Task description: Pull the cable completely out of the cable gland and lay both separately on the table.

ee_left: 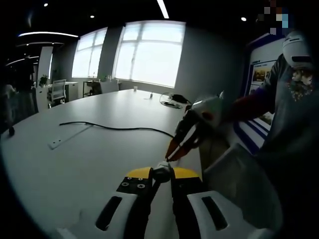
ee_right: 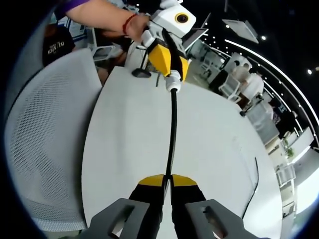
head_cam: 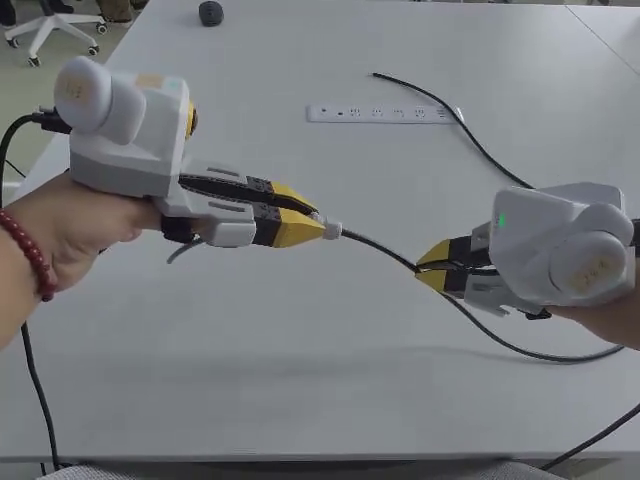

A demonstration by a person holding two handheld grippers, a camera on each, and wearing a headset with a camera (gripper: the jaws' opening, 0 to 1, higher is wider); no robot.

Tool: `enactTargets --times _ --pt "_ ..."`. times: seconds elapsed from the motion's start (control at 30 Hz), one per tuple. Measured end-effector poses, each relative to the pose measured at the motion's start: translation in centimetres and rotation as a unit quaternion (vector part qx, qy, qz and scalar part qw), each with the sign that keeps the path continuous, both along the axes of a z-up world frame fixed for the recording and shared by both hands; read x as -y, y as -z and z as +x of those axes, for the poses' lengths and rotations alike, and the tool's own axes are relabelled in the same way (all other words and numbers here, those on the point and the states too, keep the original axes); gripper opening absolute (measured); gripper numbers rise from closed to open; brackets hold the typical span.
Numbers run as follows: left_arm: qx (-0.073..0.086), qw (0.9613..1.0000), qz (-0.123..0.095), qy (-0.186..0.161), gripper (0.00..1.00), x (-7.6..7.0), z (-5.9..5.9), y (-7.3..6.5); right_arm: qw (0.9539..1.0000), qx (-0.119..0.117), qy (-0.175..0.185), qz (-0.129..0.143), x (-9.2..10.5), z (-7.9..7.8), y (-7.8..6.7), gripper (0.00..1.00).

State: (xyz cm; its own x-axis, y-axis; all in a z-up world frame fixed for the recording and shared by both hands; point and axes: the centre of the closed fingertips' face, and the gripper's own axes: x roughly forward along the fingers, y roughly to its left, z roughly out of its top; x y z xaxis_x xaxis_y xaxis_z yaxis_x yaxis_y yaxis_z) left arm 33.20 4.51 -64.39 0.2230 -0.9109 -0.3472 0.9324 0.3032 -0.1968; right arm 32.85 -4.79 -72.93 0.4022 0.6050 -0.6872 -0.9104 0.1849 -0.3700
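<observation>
Mid-pull: the left tongs (head_cam: 303,222) clamp the white cable gland (head_cam: 331,230), and the right tongs (head_cam: 432,265) pinch the black cable (head_cam: 380,248) near it, both above the tabletop's (head_cam: 300,340) near edge. Next, the tongs should part along the cable's line.

cable (head_cam: 375,248): matt, rubbery | cable gland (head_cam: 330,230): smooth plastic | table (head_cam: 300,350): smooth, matt

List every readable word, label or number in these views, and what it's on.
Nothing can be read with confidence.
Dark shirt: white lettering, too blurred to read.
Wall poster: print too small to read.
Power strip: socket markings too small to read.
Pale sticker on top of the left hand-held gripper: blurred, with no legible text.
</observation>
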Motion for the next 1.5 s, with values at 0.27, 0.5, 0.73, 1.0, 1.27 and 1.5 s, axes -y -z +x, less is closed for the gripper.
enactTargets --times 0.27,0.5,0.73,1.0,1.27,1.5 --pt "0.003 1.0 -0.001 -0.001 0.15 -0.2 0.0 -0.3 0.9993 -0.024 0.028 -0.009 1.6 0.3 2.0 0.0" --pt "0.007 1.0 0.0 -0.002 0.15 -0.4 0.1 -0.5 0.9978 -0.044 0.045 -0.018 2.6 0.2 3.5 0.0" --pt "0.005 1.0 0.003 -0.001 0.15 -0.4 0.1 -0.3 0.9976 -0.045 0.048 -0.021 2.7 0.3 3.7 0.0" --pt "0.006 1.0 0.002 -0.003 0.15 -0.4 0.2 -0.3 0.9973 -0.048 0.045 -0.034 3.0 0.1 4.2 0.0" --pt "0.014 0.9999 0.003 0.002 0.15 -0.1 0.0 -0.4 0.9972 -0.047 0.046 -0.034 3.1 0.1 4.2 0.0" --pt "0.022 0.9997 0.011 0.005 0.15 0.0 -0.1 0.0 0.9966 -0.056 0.051 -0.034 3.1 0.0 4.6 0.0"
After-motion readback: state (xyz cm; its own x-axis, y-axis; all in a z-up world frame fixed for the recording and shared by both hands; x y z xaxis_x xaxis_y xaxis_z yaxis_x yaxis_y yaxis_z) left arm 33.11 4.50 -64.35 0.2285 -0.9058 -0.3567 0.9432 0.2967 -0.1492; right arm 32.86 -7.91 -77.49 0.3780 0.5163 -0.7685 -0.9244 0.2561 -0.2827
